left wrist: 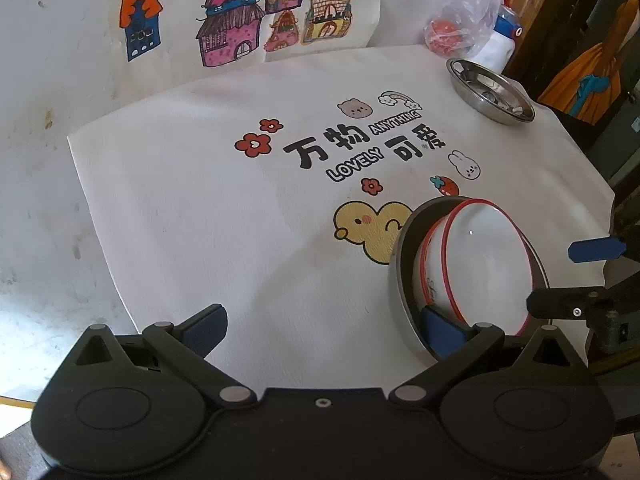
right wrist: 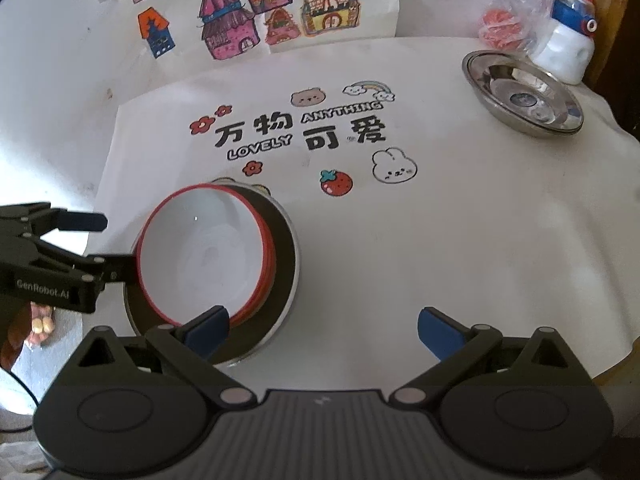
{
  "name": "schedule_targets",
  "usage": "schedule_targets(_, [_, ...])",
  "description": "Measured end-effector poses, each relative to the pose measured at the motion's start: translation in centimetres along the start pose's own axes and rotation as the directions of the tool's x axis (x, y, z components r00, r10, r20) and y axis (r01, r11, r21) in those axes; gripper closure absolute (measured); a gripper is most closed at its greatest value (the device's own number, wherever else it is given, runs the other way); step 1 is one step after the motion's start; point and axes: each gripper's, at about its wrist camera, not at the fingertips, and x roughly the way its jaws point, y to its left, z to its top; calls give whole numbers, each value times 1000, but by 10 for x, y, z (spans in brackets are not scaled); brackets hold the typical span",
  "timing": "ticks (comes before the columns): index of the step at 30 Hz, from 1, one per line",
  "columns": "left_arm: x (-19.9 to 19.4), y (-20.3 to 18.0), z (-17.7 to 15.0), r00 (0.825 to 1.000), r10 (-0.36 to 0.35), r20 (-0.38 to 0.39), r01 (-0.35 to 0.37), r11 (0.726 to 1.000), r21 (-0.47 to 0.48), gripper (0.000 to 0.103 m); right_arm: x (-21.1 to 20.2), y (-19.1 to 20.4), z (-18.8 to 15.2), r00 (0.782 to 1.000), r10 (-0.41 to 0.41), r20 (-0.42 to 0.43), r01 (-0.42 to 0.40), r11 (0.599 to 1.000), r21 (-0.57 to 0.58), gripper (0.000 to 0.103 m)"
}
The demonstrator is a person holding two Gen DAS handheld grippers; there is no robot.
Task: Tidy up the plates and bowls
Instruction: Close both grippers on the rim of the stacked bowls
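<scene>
White bowls with red rims point(left wrist: 486, 264) sit stacked inside a dark round plate point(left wrist: 404, 264) on the printed cloth; the stack also shows in the right wrist view point(right wrist: 204, 248), on the plate point(right wrist: 286, 240). My left gripper point(left wrist: 324, 330) is open, its right finger beside the plate's near edge. My right gripper point(right wrist: 322, 330) is open and empty, its left finger next to the stack. A steel plate point(left wrist: 490, 90) lies at the far right, also in the right wrist view point(right wrist: 520, 92).
A white cloth with cartoon prints point(right wrist: 360, 220) covers the table. A plastic bag with a red item point(right wrist: 502, 28) and a white-and-blue bottle point(right wrist: 568, 44) stand behind the steel plate. House drawings point(right wrist: 256, 12) hang on the wall. The table edge runs along the right.
</scene>
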Motion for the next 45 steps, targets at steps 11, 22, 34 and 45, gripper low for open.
schedule_targets(11, [1, -7, 5, 999, 34, 13, -35, 996, 80, 3, 0, -6, 2, 999, 24, -38, -25, 1000, -8, 20])
schedule_targets(22, [6, -12, 9, 1000, 30, 7, -30, 994, 103, 14, 6, -11, 5, 996, 59, -64, -58, 998, 17, 24])
schedule_targets(34, [7, -25, 13, 999, -36, 6, 35, 989, 140, 62, 2, 2, 9, 991, 104, -89, -102, 995, 24, 61])
schedule_targets(45, [8, -37, 13, 998, -60, 3, 59, 986, 156, 94, 10, 10, 11, 986, 119, -117, -108, 990, 94, 82])
